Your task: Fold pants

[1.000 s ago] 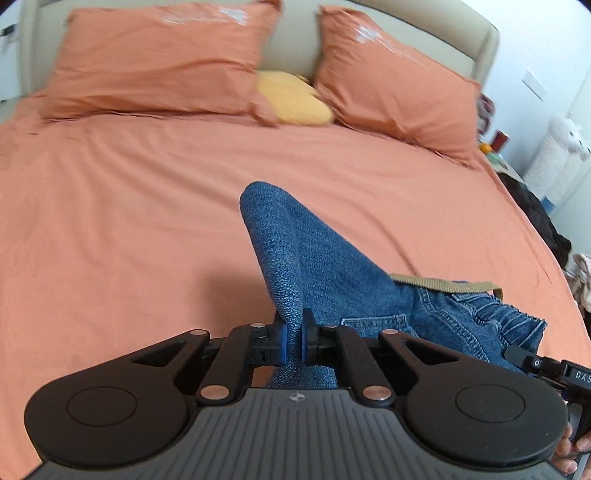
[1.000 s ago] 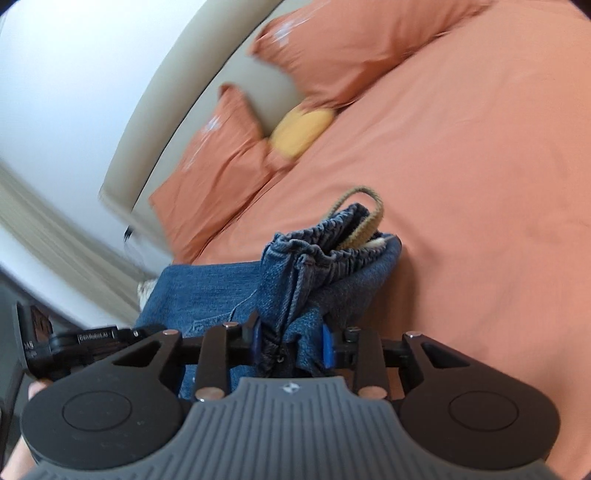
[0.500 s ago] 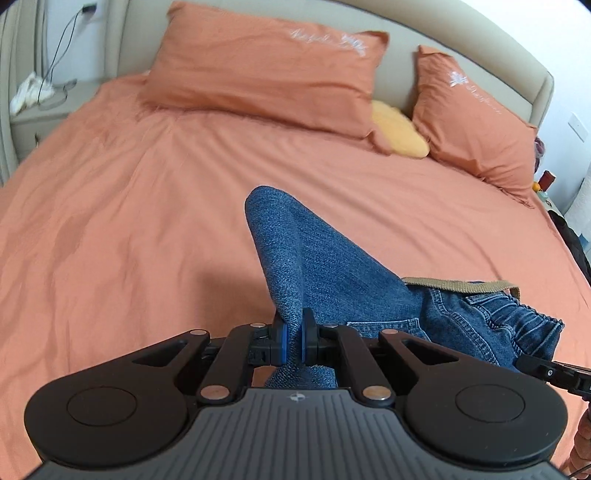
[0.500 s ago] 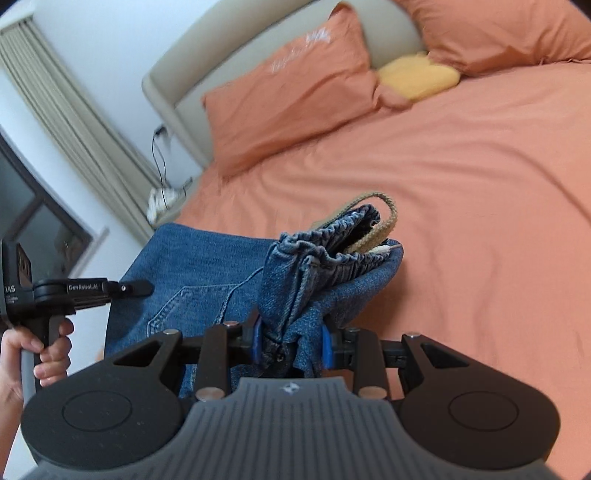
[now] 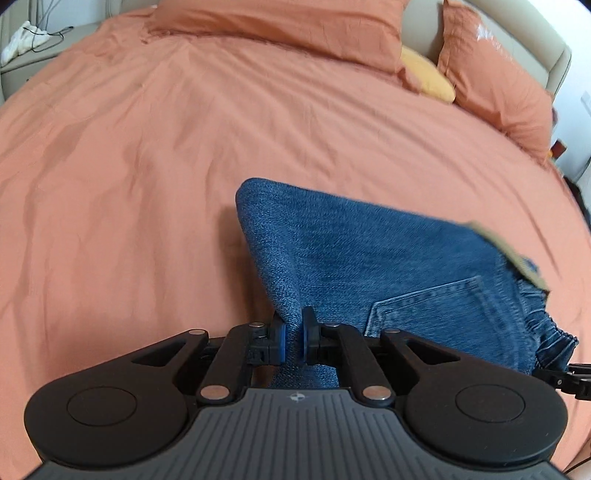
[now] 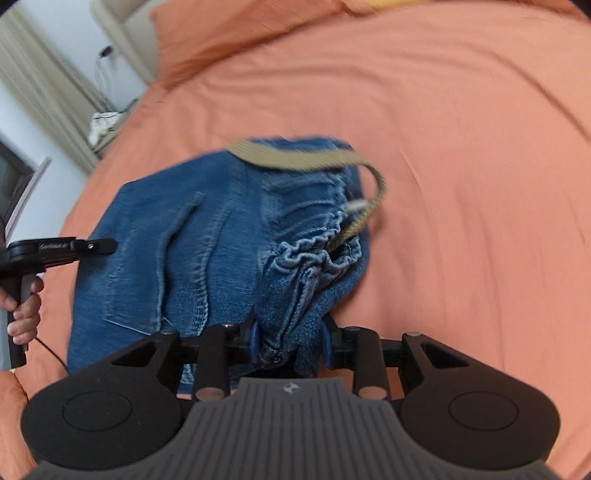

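Across the one orange bed (image 5: 155,155), two orange pillows (image 5: 295,22) and one yellow cushion (image 5: 424,79) lie at the headboard. One pair of blue pants (image 5: 388,258), folded over, hangs just above the sheet. The left gripper (image 5: 291,334) is clenched on a folded edge; the right gripper (image 6: 290,341) clamps the bunched waistband, its tan belt (image 6: 295,158) looping out.

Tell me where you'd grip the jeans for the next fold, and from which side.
Keep the two present holds: left gripper on the plain folded edge of the jeans, right gripper on the bunched waistband, each coming in from the near side. These thick, layered edges fill the pads; the khaki belt hangs loose and would probably slip.
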Demonstrator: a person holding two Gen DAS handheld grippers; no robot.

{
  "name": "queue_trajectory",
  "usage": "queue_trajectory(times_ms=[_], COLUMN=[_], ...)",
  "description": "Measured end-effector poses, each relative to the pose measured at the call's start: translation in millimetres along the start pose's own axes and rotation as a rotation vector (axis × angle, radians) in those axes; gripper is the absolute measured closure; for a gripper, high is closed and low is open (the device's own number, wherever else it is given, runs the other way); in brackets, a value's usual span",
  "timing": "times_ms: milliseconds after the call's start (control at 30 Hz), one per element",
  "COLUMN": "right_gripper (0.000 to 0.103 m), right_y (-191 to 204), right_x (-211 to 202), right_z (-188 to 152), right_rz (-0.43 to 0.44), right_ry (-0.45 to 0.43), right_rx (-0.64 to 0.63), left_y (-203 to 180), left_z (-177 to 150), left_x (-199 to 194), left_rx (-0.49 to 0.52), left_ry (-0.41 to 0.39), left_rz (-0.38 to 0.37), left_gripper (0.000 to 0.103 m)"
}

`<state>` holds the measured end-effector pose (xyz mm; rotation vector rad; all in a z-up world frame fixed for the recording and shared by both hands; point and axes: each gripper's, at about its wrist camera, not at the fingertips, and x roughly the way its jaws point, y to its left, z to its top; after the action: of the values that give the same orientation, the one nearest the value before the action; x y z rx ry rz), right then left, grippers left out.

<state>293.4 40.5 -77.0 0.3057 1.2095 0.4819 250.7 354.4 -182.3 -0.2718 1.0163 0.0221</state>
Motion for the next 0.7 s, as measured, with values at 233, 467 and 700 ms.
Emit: queue_trajectory(times_ms=[233,467,700], right_gripper=[0.059,0.037,0.029], right_y=[-10,2,36], right_x=[19,-1,-65], right_z=[8,15,4], right_rz=[-0.039,-0.099,-0.199], right_ry=[0.069,0.045,-0.075], right_rx=[0.077,-0.008,-0.259], left_y=[-4,-6,-49], left_z=[-6,-8,-16], left_x=[16,-27,-105], left_rx=[0.004,0.032,0.149], left_ry=[0.028,-0.017,-0.148], left_rz=[0.082,0.198,0.288], left_gripper=[0.066,0.045,0.041])
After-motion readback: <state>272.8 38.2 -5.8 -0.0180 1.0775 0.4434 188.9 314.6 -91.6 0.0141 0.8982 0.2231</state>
